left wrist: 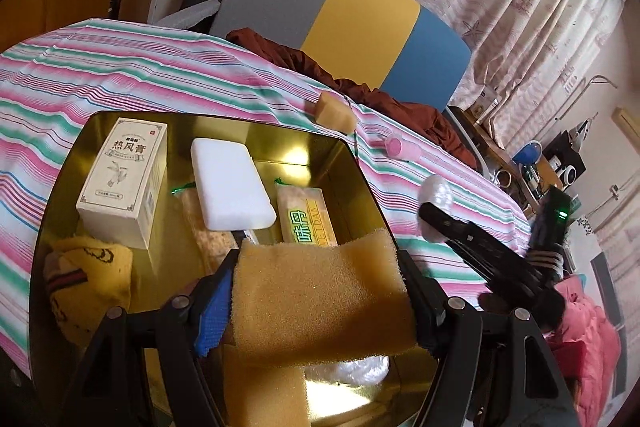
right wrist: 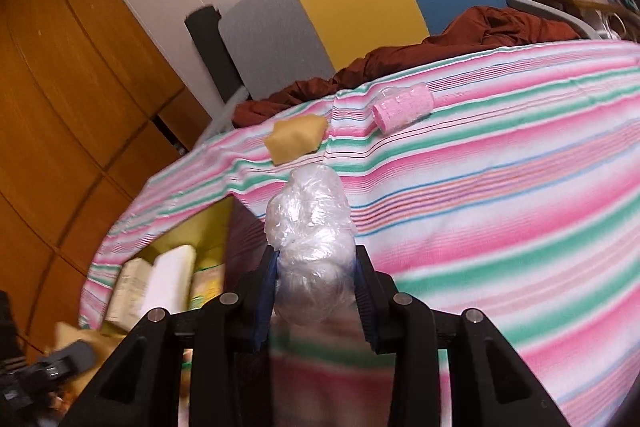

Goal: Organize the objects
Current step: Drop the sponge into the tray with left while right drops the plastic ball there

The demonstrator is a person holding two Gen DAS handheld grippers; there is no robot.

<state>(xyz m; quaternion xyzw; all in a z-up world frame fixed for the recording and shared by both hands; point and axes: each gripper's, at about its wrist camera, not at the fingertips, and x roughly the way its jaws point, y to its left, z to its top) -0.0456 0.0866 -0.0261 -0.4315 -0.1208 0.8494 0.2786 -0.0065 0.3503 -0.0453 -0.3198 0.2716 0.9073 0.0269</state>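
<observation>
Sponge (left wrist: 320,295) and a ball of clear plastic wrap (right wrist: 310,247), each pinched in its own gripper over a striped bed.

Left gripper (left wrist: 320,307) clamps the yellow sponge above the gold tin (left wrist: 356,163), over its 6 o'clock edge; inside lie a white box (left wrist: 124,183) at 10 o'clock, a white foam block (left wrist: 230,183) at centre, a snack packet (left wrist: 306,217) at 3 o'clock and a yellow sock (left wrist: 86,283) at 8 o'clock. Right gripper (right wrist: 316,291) has its jaws pressed nearly together on the plastic wrap, over the striped sheet (right wrist: 500,207) just right of the tin. Farther up the sheet, at 12 o'clock, lie a small yellow sponge piece (right wrist: 294,139) and a pink bottle (right wrist: 402,105), apart from each other.
</observation>
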